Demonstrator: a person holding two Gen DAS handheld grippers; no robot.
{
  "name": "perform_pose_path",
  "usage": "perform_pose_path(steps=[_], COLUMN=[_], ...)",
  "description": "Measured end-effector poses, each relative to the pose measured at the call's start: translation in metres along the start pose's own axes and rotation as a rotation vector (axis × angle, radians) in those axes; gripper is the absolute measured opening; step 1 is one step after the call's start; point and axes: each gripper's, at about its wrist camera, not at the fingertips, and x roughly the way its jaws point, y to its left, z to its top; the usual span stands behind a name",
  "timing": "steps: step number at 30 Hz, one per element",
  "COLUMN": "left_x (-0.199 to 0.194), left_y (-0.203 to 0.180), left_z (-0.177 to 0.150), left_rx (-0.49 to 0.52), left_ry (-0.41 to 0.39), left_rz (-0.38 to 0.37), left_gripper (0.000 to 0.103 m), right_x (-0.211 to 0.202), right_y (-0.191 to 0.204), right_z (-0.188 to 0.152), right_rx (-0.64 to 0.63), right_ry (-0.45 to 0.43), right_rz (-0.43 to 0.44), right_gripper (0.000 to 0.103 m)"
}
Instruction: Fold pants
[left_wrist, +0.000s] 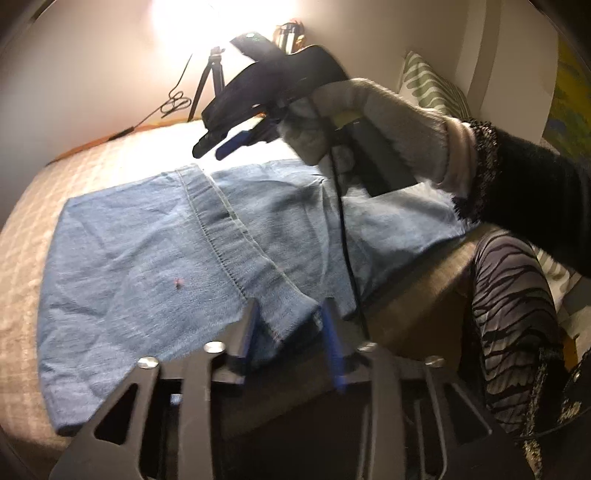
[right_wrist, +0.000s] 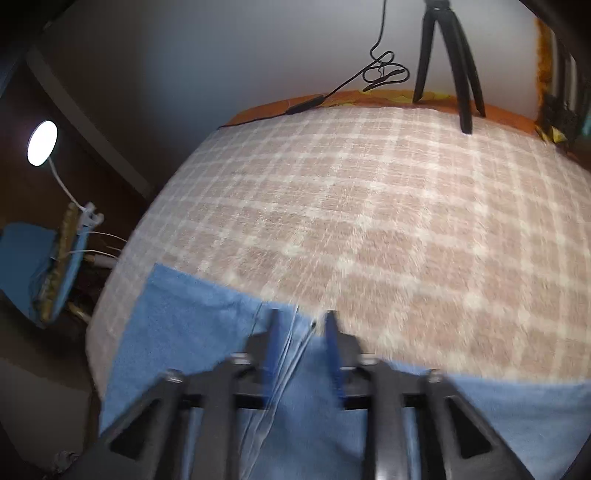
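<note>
Pants (left_wrist: 155, 236) flat, hem between parted fingers (left_wrist: 328, 321)

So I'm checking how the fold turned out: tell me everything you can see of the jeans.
The jeans are light blue denim, lying folded and fairly flat on the checked bedspread. A stitched hem band runs diagonally across the top layer, and a tiny pink speck marks the fabric. Their near edge sits between the open jaws of the left gripper; the right gripper, jaws also apart, hangs over the far edge.
</note>
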Motion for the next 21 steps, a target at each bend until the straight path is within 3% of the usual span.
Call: perform_pose_path(steps=[7,10,14,21], left_x=[0.009,0.017,0.019,0.017], left_y=[-0.016,-0.013,0.002,0.005], left_z=[-0.001,0.0,-0.001,-0.001], left_rx=[0.102,0.102,0.035,0.035], left_ry=[0.014,0.032,0.037,0.032], left_rz=[0.07,0.105,0.069,0.063], left_gripper=[0.038,0.038,0.038,0.034], right_x=[-0.025,-0.023,-0.016,-0.007], right_y=[-0.006,-0.004,0.001,0.007], right_z=[-0.039,-0.058,-0.079,-0.094], right_rx=[0.047,0.067,0.083,0.084], right_ry=[0.047,0.081,0.123,0.156], right_rz=[0.11,0.143,0.17,0.189], right_gripper=[0.04,0.041,0.042,0.043])
